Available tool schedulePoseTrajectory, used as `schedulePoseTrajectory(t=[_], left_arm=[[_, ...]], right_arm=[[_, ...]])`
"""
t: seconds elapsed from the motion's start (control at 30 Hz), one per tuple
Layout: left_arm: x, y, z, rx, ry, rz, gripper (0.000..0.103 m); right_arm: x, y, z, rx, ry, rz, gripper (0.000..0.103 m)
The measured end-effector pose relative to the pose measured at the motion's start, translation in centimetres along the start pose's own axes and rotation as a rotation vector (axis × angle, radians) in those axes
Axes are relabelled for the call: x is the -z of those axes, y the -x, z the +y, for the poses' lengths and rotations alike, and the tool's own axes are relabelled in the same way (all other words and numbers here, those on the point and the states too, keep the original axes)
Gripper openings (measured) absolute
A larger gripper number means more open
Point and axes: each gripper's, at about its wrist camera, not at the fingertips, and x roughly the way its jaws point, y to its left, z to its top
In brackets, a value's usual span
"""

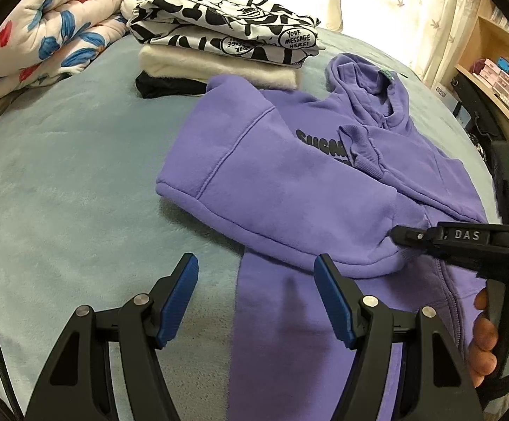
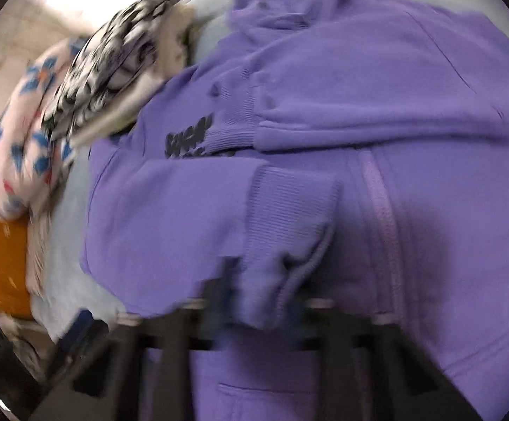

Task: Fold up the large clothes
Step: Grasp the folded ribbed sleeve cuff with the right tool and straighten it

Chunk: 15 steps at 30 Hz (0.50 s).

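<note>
1 purple hoodie lies face up on the pale blue blanket, its long axis running from the hem by the left gripper to the hood at the far end. Both sleeves are folded in across the chest, partly covering the dark lettering.

The left gripper hovers with its 2 blue-padded fingers spread wide and holding nothing; the hoodie's lower body lies between and beyond them, reaching under the right-hand finger. Ahead and to its right, the right gripper is clamped on the near sleeve's cuff.

The left wrist view alone shows the person's hand on the right gripper's handle, the wooden shelf and the lettering on the top garment of the folded stack beyond the hoodie.

The right wrist view, blurred, alone shows the ribbed cuff bunched between that gripper's fingers, the zipper just right of it, and an orange surface far left beside the floral quilt.
</note>
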Motion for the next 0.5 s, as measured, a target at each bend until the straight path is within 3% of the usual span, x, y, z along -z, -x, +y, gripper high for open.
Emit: schedulePoseTrajectory(t=[0.1,0.17,0.3,0.4,0.5], left_arm=[[-0.1,0.0,0.0,-0.010,0.008,-0.008,0.067],[-0.2,0.1,-0.1,-0.014,0.009,-0.012,0.067],[-0.4,0.1,-0.7,-0.020,0.004,-0.017,0.067],[-0.5,-0.1,-1.4,-0.022,-0.009,-0.016,0.067],[-0.9,-0.7,-2.2,-0.025,-0.025,-0.011,0.067]], right_arm=[[-0.7,3.1,2.9,0.017,0.171,-0.117,0.011],[-1.6,6.8,4.8,0.037,0.284,-0.255,0.011],[-4.5,12.8,4.6,0.113,0.353,-0.468,0.011],[-6.5,14.6,1.5,0.190,0.316,-0.521,0.011],[-8.7,14.0,-3.2,0.260,0.255,-0.498,0.011]])
